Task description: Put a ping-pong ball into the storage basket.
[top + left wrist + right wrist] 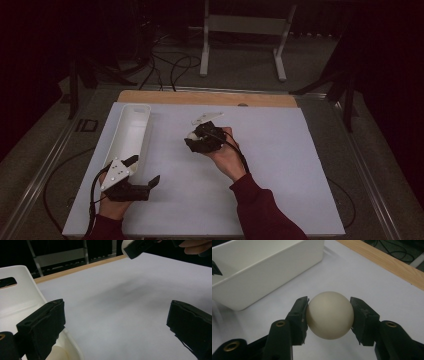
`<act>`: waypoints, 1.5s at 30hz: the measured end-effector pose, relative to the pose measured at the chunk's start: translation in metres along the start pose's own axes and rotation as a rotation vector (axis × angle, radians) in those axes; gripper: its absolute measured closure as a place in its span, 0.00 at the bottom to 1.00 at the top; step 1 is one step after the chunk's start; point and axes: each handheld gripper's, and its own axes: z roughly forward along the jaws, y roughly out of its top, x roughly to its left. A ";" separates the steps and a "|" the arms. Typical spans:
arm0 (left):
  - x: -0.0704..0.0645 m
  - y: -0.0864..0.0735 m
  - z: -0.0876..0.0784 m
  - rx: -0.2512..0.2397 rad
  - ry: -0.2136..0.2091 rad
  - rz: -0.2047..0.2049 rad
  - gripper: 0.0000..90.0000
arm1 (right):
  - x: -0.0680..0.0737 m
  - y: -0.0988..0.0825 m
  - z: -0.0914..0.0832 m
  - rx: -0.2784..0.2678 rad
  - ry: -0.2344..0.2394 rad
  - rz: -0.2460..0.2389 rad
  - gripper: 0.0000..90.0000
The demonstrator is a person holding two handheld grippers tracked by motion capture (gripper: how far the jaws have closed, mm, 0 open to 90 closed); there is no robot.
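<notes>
Pinching a cream ball (329, 315) between its two black pads, the right gripper (329, 317) holds it tight, one pad pressed on each side of the ball. In the right gripper view the ball hangs a little above the white table (367, 285), with nothing under it but the bare top. In the high view the right gripper (192, 141) sits near the middle of the table (280, 165), held up by the person's right hand (227, 157), and a bit of the pale ball (191, 136) peeks out at its left end. A long white tray (131, 131) lies to the left of the ball, well apart from it, running from near to far along the left part of the table. The left gripper (146, 171) rests low at the near left, just beside the near end of the tray, and its jaws are spread wide with nothing between them. In the left gripper view the tray (20, 290) is close by the left jaw. A strip of wood (205, 98) runs along the far edge of the table.
</notes>
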 end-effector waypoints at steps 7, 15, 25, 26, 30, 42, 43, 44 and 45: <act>0.000 0.000 0.000 0.000 -0.001 0.000 0.03 | 0.003 0.005 0.003 0.001 0.005 -0.011 0.56; 0.000 0.000 0.000 0.000 0.000 0.000 0.03 | 0.007 0.011 0.004 -0.005 0.012 -0.020 0.56; 0.001 0.000 0.000 0.000 0.000 0.002 0.03 | 0.010 0.017 0.008 -0.004 0.023 -0.024 0.56; 0.001 0.000 0.000 -0.001 -0.001 0.002 0.03 | 0.011 0.018 0.008 -0.004 0.025 -0.025 0.56; 0.001 0.000 0.000 0.000 -0.001 0.002 0.03 | 0.012 0.020 0.009 -0.005 0.030 -0.024 0.56; 0.000 0.000 0.000 -0.001 -0.001 0.003 0.03 | 0.013 0.026 0.012 -0.012 0.041 -0.019 0.56; 0.000 0.000 0.000 -0.001 -0.001 0.003 0.03 | 0.013 0.026 0.012 -0.013 0.042 -0.019 0.56; 0.001 0.000 0.000 -0.001 -0.001 0.003 0.03 | 0.013 0.027 0.012 -0.014 0.042 -0.018 0.56; 0.001 0.000 0.000 -0.001 -0.001 0.002 0.03 | 0.014 0.027 0.012 -0.014 0.043 -0.017 0.56</act>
